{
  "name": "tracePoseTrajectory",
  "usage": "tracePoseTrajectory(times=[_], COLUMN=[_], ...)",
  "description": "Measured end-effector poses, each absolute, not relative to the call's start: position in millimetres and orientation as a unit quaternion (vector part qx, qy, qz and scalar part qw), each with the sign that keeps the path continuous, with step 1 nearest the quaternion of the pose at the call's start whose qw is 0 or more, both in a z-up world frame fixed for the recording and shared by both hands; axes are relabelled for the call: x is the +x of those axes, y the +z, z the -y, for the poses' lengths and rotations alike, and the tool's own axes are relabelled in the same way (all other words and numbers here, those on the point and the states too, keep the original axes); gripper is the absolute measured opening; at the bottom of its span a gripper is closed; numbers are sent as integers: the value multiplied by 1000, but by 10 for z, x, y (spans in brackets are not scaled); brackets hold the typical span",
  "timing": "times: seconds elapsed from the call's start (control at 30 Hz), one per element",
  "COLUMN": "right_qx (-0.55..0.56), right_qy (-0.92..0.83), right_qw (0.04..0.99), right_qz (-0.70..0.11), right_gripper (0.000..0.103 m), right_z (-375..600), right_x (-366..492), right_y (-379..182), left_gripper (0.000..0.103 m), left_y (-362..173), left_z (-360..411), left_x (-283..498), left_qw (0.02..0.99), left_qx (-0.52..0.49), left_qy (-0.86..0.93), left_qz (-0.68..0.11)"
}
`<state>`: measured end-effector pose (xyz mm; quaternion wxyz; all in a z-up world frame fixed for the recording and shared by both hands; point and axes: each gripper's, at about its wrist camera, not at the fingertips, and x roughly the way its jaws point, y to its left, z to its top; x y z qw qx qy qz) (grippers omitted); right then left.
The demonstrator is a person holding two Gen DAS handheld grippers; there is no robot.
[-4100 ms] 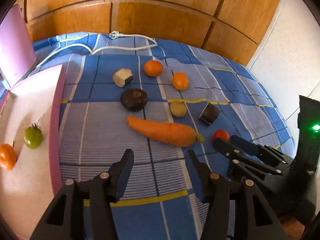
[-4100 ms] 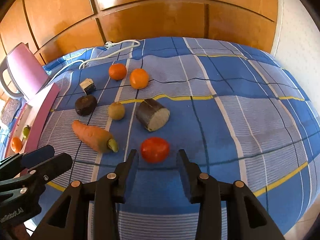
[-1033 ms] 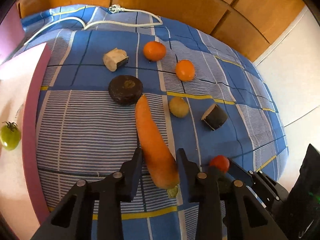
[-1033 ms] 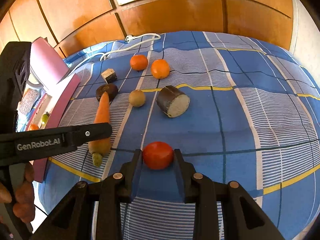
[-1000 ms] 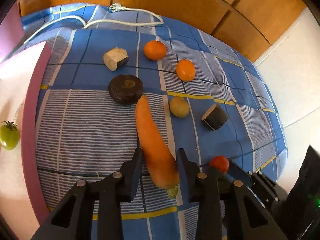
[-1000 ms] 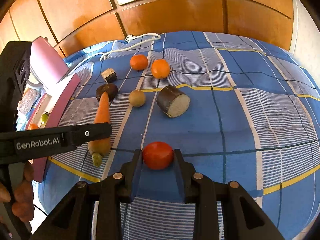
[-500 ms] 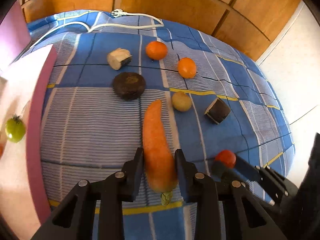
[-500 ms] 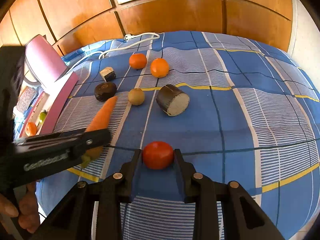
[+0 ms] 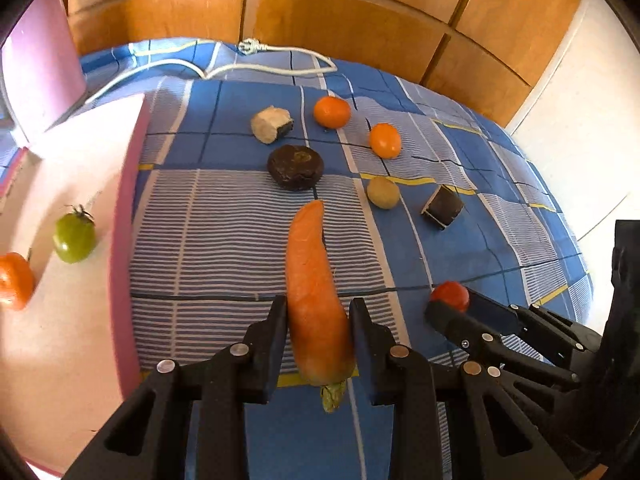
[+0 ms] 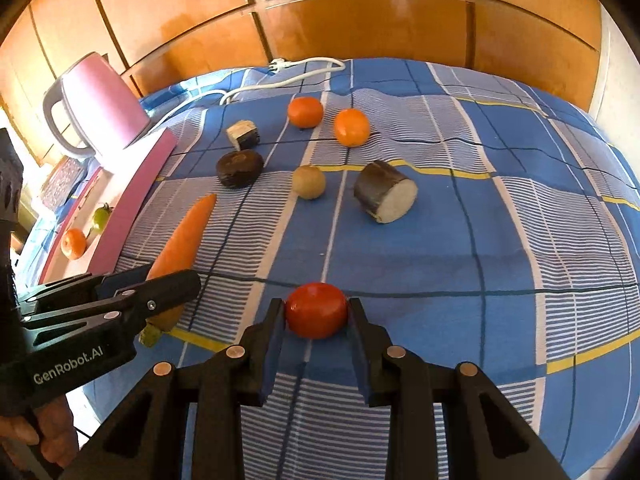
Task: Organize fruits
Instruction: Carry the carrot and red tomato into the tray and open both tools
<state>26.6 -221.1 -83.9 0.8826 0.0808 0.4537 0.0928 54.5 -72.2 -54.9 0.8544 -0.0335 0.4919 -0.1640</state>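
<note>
While clamped on the carrot [image 9: 316,300], left gripper [image 9: 318,332] seen with its tip toward the dark beet [image 9: 295,167]; right gripper [image 10: 316,328] closed on the red tomato [image 10: 316,311]. Only from the right wrist: pink kettle [image 10: 100,110].

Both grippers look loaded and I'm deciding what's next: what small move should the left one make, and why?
Probably carry the carrot leftward over the pink-edged board. The left gripper is shut on its thick end, and a green tomato and an orange one already sit there.
</note>
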Motion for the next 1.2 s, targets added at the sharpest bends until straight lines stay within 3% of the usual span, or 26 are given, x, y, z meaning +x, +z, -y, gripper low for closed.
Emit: tracePoseTrajectory(times=[1.2], right_qx=[39], right_qy=[148], right_qw=[891], right_qz=[-427], right_gripper=[31], right_z=[1735], right_x=[286], right_y=[-434], left_gripper=[29], left_y=[43], left_z=[168], left_x=[359], left_qw=[897], left_qx=[-82], left_qy=[-163], left_qz=[-404])
